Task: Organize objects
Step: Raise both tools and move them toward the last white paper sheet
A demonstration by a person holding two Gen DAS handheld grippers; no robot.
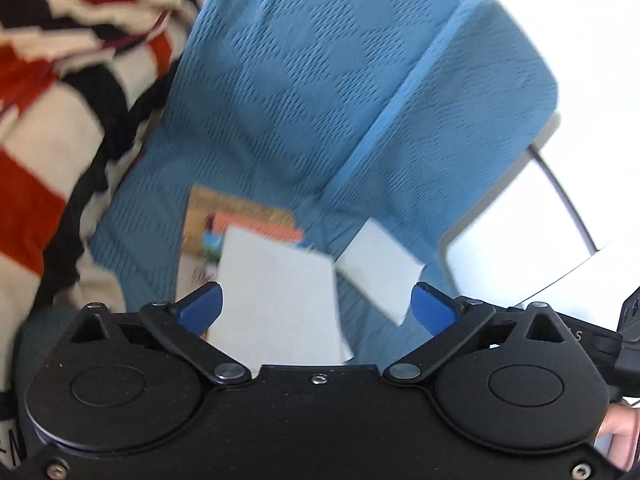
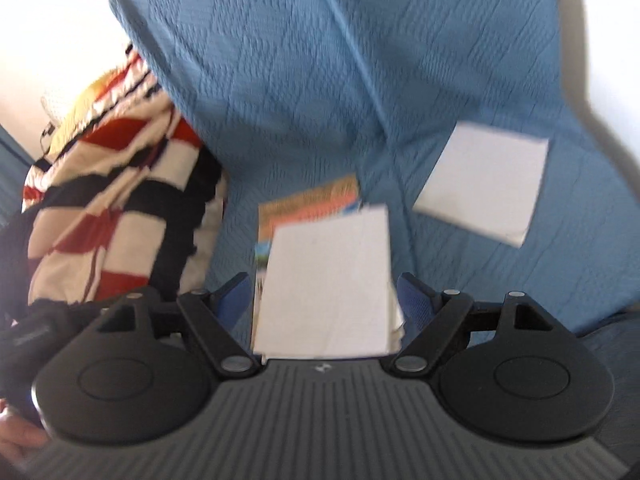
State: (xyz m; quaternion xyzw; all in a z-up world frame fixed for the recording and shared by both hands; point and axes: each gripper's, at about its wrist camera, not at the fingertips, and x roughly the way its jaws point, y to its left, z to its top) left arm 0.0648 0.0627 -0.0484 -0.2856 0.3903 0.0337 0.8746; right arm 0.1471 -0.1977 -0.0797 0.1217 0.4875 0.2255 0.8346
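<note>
Blue woven fabric covers a padded seat or sofa, and this cloth fills most of both views; to its left lies a bundle of striped textile in red, black and cream. On the blue cloth, low in the pictures, rests a small pile: a white sheet lies on top of a coloured booklet, whose orange edge shows beyond the sheet. A second white paper lies apart, to the right of the pile, and is turned at an angle. The left tool has its blue fingers spread wide and nothing between them; the right tool is also open and holds nothing, and both hang above the pile without touching it. I judge that the pile is already made and that the loose paper is the next thing to collect. The risks come mostly from the soft ground. The cloth gives way under pressure, so a finger that pushes down to catch the thin paper may pinch the fabric as well, or slide the sheet away instead of lifting it. The top sheet is not aligned with the booklet, so a careless touch may shift it off the pile. Both pictures are blurred, so I cannot tell whether more sheets lie under the top one.
</note>
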